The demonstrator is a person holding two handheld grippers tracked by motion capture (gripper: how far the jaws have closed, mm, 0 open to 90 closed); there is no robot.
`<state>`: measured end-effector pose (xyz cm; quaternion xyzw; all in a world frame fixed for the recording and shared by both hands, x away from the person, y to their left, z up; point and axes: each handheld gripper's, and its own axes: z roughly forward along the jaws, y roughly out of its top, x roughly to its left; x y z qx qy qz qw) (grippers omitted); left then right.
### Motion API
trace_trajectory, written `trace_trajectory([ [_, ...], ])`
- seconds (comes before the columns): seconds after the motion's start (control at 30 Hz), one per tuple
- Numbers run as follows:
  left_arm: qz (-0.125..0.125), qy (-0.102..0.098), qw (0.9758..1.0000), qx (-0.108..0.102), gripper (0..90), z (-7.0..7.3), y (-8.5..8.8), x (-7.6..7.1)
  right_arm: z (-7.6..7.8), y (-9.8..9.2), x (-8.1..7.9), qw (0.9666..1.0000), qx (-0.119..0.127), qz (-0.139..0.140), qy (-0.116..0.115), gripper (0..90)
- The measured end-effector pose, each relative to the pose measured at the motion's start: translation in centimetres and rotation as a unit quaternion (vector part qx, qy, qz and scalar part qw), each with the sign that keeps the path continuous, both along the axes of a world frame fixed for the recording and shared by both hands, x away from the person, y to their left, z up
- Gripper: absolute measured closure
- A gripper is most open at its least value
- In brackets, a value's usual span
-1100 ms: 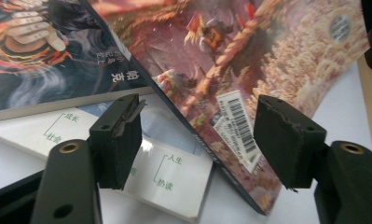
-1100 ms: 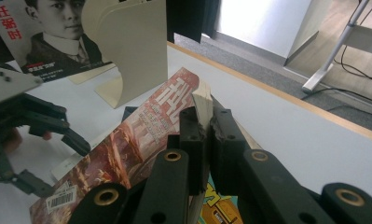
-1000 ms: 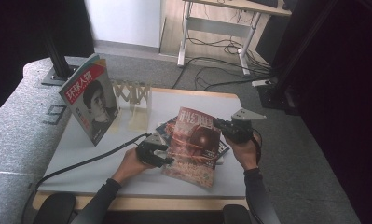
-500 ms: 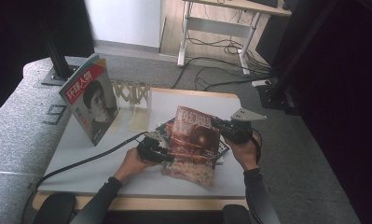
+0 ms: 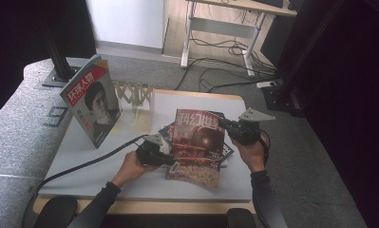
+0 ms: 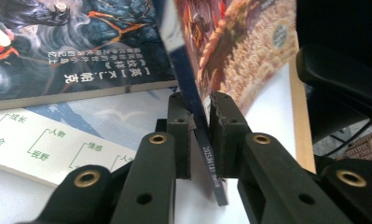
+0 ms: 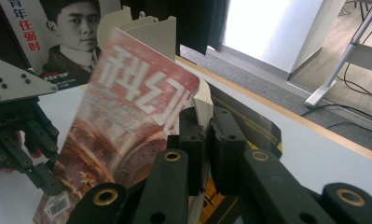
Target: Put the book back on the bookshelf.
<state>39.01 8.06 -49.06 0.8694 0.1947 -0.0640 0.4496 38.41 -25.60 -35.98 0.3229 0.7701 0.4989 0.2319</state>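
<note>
A red magazine [image 5: 196,142] is held tilted up off the table between both grippers. My left gripper [image 5: 170,159] is at its lower left edge. In the left gripper view, the jaws [image 6: 200,102] have just been closing and now pinch the magazine's thin dark edge [image 6: 207,154]. My right gripper [image 5: 222,124] is shut on the upper right edge. The right gripper view has its jaws [image 7: 206,116] clamped on the pages beside the red cover [image 7: 132,107], with the left gripper [image 7: 34,158] farther off at the left.
Under the raised magazine lie a dark-covered magazine [image 6: 81,46] and a white booklet [image 6: 58,140]. Another magazine with a portrait cover [image 5: 90,102] stands upright at the table's left. A beige rack [image 5: 135,95] stands behind it. The white table [image 5: 82,156] has a wooden front edge.
The left gripper's jaws have closed onto the red magazine's lower left edge. The right gripper and the magazine have hardly moved.
</note>
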Motion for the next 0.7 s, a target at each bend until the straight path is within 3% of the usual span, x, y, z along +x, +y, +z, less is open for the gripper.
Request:
trace_trajectory([
  [0.37,-0.006,-0.005,0.9993,-0.035,84.2,1.8,0.4,-0.8,1.9,-0.3,-0.2,0.9998,0.011,0.004,-0.019,82.9],
  [0.5,-0.001,-0.021,0.9992,-0.033,84.6,2.7,0.7,-1.0,2.7,-0.2,-0.3,0.9996,0.011,0.006,-0.026,82.9],
  [0.7,0.024,-0.062,0.9975,-0.023,84.8,3.8,1.0,-1.0,3.8,0.2,-0.1,0.9991,0.009,0.007,-0.040,82.8],
])
